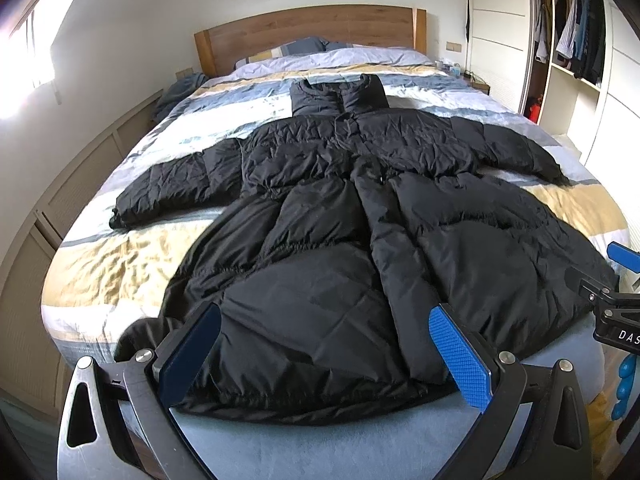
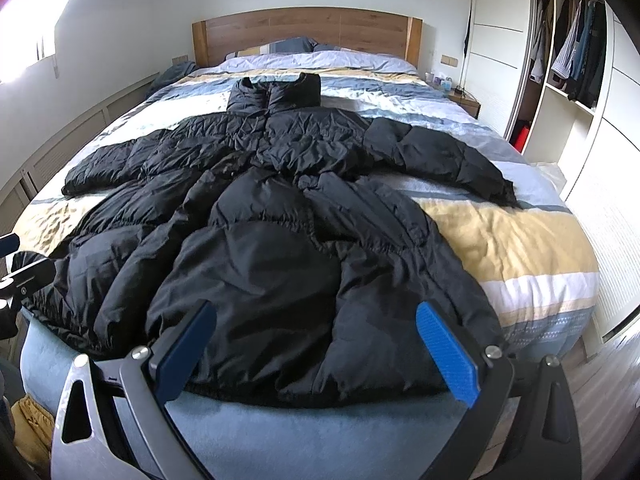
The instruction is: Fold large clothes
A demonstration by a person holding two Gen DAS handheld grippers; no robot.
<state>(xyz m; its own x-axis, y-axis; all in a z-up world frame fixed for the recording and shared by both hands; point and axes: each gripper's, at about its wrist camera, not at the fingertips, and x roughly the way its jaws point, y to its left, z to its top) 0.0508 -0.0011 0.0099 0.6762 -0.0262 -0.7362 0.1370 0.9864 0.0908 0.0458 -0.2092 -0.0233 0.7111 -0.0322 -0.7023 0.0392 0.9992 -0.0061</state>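
Both grippers released over black coat [image 1: 320,240], left gripper [image 1: 324,344], right gripper [image 2: 316,336], left view alone shows coat's left cuff [image 1: 116,220].

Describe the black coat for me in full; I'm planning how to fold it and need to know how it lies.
The coat is a long black puffer, quilted in puffy panels of slightly shiny, crinkled fabric. It lies flat, front up and closed, on the striped bed cover, collar toward the headboard, both sleeves spread sideways, hem reaching the foot edge. Neither hand-held gripper touches it.
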